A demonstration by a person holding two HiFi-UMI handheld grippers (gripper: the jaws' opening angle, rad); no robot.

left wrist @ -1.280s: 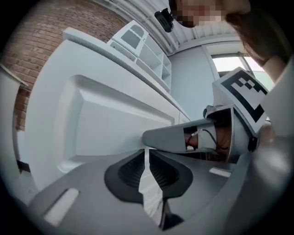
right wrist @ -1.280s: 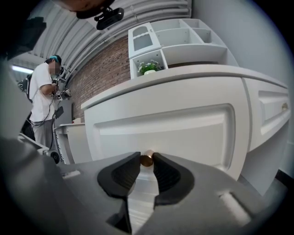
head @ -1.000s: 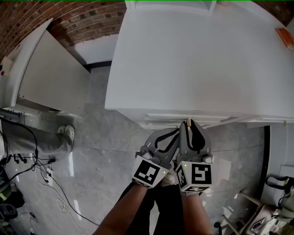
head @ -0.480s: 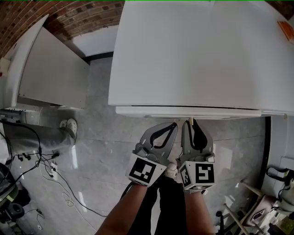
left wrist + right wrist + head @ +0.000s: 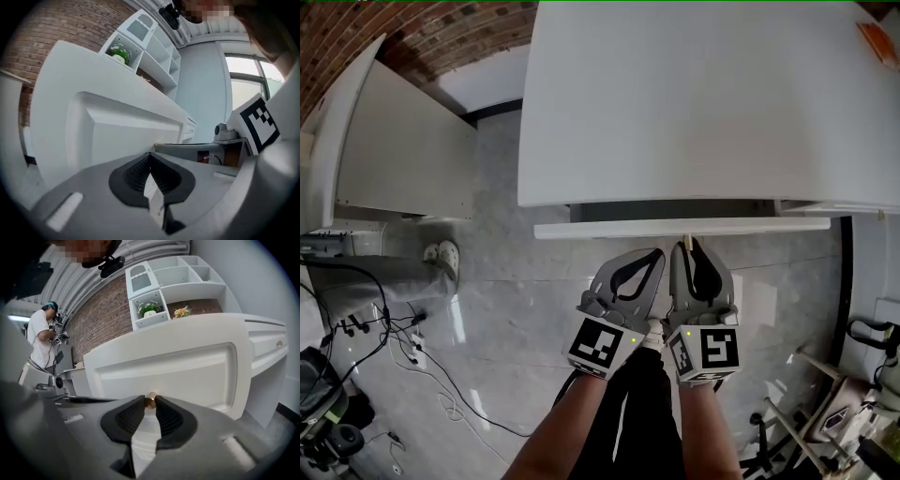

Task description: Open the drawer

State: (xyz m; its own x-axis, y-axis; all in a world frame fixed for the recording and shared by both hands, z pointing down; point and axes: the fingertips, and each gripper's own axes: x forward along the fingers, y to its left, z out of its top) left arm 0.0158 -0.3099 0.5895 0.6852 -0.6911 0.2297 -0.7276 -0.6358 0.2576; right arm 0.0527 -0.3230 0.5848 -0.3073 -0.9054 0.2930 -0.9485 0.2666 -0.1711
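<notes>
The white drawer front (image 5: 680, 228) stands pulled a little way out from under the white desk top (image 5: 694, 103), with a dark gap behind it. In the right gripper view its small brass knob (image 5: 150, 400) sits pinched between the dark pads, so my right gripper (image 5: 687, 246) is shut on the knob. My left gripper (image 5: 655, 252) hangs just left of it, jaws shut with nothing between them, its tip short of the drawer front (image 5: 126, 136) and not touching it.
A second white cabinet (image 5: 403, 159) stands to the left. Cables (image 5: 394, 361) and a person's shoes (image 5: 441, 255) lie on the grey floor. A wall shelf with plants (image 5: 152, 309) rises behind the desk. A person (image 5: 40, 336) stands far left.
The drawer front has slid out from under the desk top, showing a dark gap. Both grippers have drawn back toward me with it.
</notes>
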